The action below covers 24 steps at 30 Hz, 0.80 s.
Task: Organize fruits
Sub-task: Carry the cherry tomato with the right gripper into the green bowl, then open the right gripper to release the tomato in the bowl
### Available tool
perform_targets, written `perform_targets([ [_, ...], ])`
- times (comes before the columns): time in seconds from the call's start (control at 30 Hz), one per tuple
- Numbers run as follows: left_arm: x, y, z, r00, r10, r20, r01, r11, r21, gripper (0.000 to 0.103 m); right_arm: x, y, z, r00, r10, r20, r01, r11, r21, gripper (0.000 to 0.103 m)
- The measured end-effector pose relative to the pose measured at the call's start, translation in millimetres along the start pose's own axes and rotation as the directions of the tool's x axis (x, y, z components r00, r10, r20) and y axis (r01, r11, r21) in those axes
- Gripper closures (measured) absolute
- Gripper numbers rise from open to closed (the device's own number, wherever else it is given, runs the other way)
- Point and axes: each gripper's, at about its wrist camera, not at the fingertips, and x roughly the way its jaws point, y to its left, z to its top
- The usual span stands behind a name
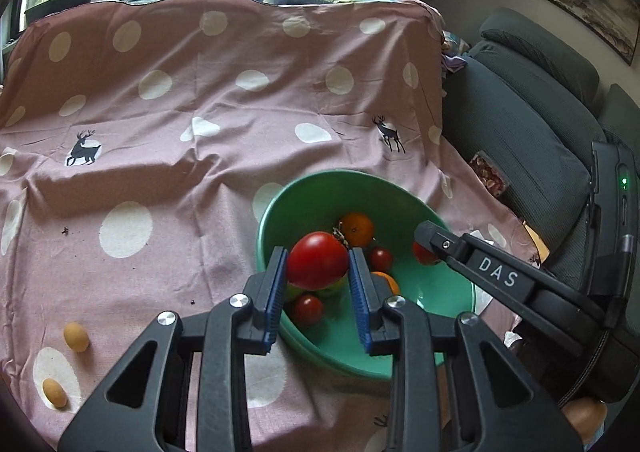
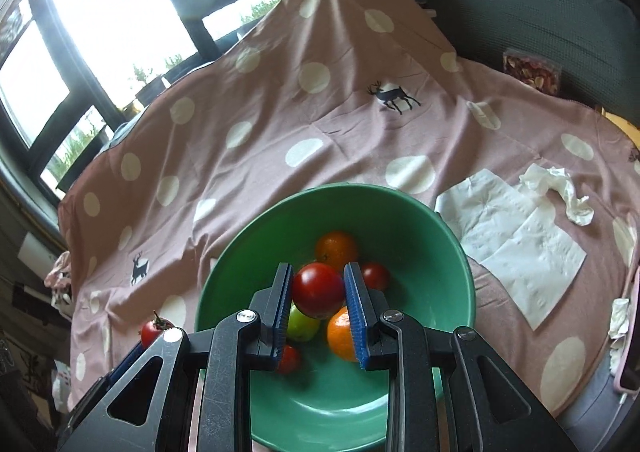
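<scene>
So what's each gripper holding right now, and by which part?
Left gripper: a red tomato, pinched by its two sides. Right gripper: a second tomato, also pinched by its sides. Both are over the bowl.

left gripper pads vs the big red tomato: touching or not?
Touching. The left wrist view shows both blue pads pressed against the sides of the red tomato, held over the green bowl, no gap visible.
</scene>
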Motion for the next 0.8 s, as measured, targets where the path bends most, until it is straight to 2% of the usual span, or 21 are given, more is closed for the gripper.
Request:
perform_targets([
  [0.1, 11.3, -6.5, -1.9, 0.999, -0.024, -0.04, 0.025, 1.0, 0.012, 0.073, 0.5, -8.6, 0.8, 0.999, -0.044, -0.002, 0.044, 0.999, 0.016, 0.075],
  [0.37, 33.3, -17.9, -7.7, 0.992, -0.061, -0.114, 0.066, 0.997, 0.035, 0.073, 13.9, -23.2, 0.7, 0.997, -0.034, -0.067, 0.038, 0.997, 0.061, 0.075],
  [0.8, 50.3, -22.4, -13.4, 0.982, -0.079, -0.17, 0.086, 0.996, 0.034, 0.073, 25.1, -27.3, -1.2, 0.99, -0.078, -0.118, 0.085, 0.995, 0.055, 0.075],
])
